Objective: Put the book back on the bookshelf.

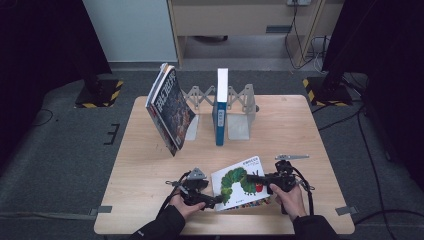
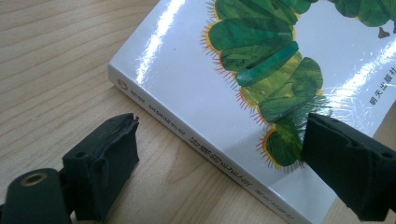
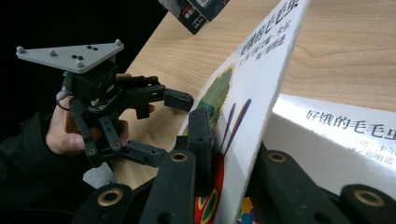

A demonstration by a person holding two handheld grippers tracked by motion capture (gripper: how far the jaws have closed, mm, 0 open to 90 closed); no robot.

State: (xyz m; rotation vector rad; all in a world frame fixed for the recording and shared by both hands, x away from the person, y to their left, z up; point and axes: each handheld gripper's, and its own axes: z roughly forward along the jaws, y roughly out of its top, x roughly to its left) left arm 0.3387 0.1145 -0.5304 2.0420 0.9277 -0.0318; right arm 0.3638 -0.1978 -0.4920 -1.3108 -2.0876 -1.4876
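Caterpillar book (image 1: 240, 183) lies flat near the table's (image 1: 150, 165) front edge, between the two hands, white cover up.

Right gripper (image 1: 256, 178) comes in from the book's right side. Its jaws are clamped on the front cover (image 3: 254, 93) alone; in the right gripper view that cover stands lifted off the pages below, pinched thin between the black jaws.

Left gripper (image 1: 214, 200) sits at the book's near-left corner. Jaws wide: in the left gripper view one jaw rests over the bare wood just beside the spine, the other over the green caterpillar on the cover. Neither pad presses on the book.

At the back of the table, a rack (image 1: 239, 107) holds a blue book (image 1: 221, 107) upright. A dark book (image 1: 170, 107) leans tilted to its left, well apart from the hands.
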